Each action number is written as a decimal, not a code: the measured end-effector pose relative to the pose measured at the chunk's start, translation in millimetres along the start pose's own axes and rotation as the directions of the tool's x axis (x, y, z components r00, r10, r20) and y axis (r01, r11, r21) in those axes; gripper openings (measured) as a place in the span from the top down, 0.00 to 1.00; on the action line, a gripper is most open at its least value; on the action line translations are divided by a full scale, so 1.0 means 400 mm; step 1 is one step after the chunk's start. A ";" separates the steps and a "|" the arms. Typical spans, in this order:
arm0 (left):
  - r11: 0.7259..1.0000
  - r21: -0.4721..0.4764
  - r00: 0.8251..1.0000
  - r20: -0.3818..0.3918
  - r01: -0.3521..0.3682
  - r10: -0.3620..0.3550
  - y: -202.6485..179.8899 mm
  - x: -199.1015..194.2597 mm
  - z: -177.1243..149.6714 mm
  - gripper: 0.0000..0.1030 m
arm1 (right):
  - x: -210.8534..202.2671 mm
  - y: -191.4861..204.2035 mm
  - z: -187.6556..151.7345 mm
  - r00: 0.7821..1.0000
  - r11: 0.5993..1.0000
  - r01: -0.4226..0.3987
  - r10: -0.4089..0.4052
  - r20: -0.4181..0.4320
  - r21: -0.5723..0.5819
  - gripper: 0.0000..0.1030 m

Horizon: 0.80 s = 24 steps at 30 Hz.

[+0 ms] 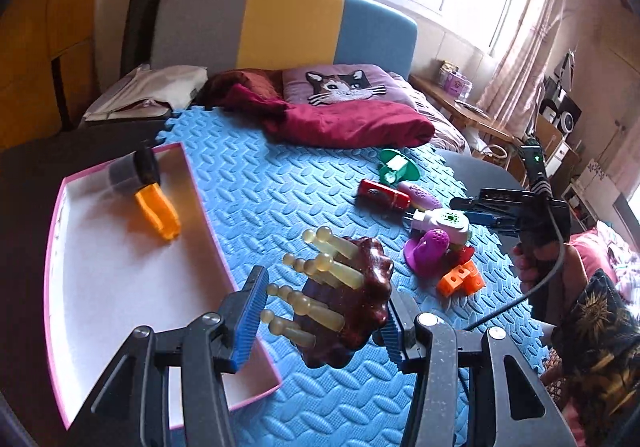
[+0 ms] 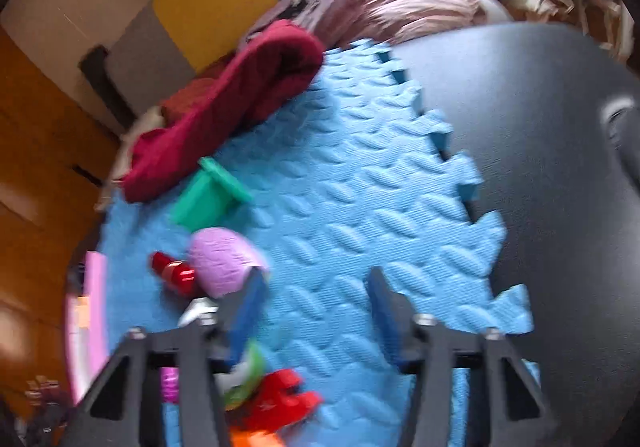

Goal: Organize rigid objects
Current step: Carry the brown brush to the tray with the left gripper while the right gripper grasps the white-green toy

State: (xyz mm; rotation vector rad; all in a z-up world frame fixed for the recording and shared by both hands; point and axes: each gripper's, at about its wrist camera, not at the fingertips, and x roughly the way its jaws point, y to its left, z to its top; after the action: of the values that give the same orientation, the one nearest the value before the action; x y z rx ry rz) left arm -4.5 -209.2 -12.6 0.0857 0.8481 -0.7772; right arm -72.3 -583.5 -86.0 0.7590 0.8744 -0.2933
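My left gripper (image 1: pixel 320 323) is shut on a dark brown massager (image 1: pixel 360 299) with several yellowish pegs, held above the blue foam mat (image 1: pixel 280 183) beside a white tray (image 1: pixel 120 287) with a pink rim. An orange and grey toy (image 1: pixel 154 203) lies in the tray. On the mat lie a green toy (image 1: pixel 394 167), a red toy (image 1: pixel 384 195), a lilac oval (image 1: pixel 420 195), a white toy dryer (image 1: pixel 444 223), a magenta piece (image 1: pixel 428 247) and an orange block (image 1: pixel 460 281). My right gripper (image 2: pixel 316 291) stands open over bare mat; the lilac oval (image 2: pixel 224 263) lies just left of its left finger.
A crimson blanket (image 1: pixel 352 123) and a cat pillow (image 1: pixel 340 85) lie at the far end of the mat. A dark surface (image 2: pixel 540 127) borders the mat on the right. A hand (image 1: pixel 532 267) in a patterned sleeve holds the right gripper (image 1: pixel 464 209).
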 end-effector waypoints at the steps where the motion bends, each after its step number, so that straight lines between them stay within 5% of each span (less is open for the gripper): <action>1: 1.000 -0.005 1.000 0.001 -0.005 0.005 0.007 -0.005 -0.002 0.49 | 0.005 0.020 -0.005 1.000 0.999 -0.018 0.017 -0.016 -0.036 0.55; 12: 0.997 -0.066 0.999 0.026 -0.040 0.042 0.072 -0.061 -0.012 0.49 | 0.048 0.132 -0.055 0.971 0.962 -0.209 0.182 -0.155 -0.178 0.52; 24: 0.987 -0.128 0.995 0.021 -0.093 0.096 0.141 -0.085 -0.029 0.49 | 0.080 0.167 -0.088 0.979 0.947 -0.128 0.072 -0.192 -0.295 0.48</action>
State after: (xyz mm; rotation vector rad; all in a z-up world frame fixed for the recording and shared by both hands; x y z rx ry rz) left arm 10.8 -144.3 -9.4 0.0027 0.8598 -0.6330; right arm -37.9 -509.2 -93.4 0.5423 1.0194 0.0050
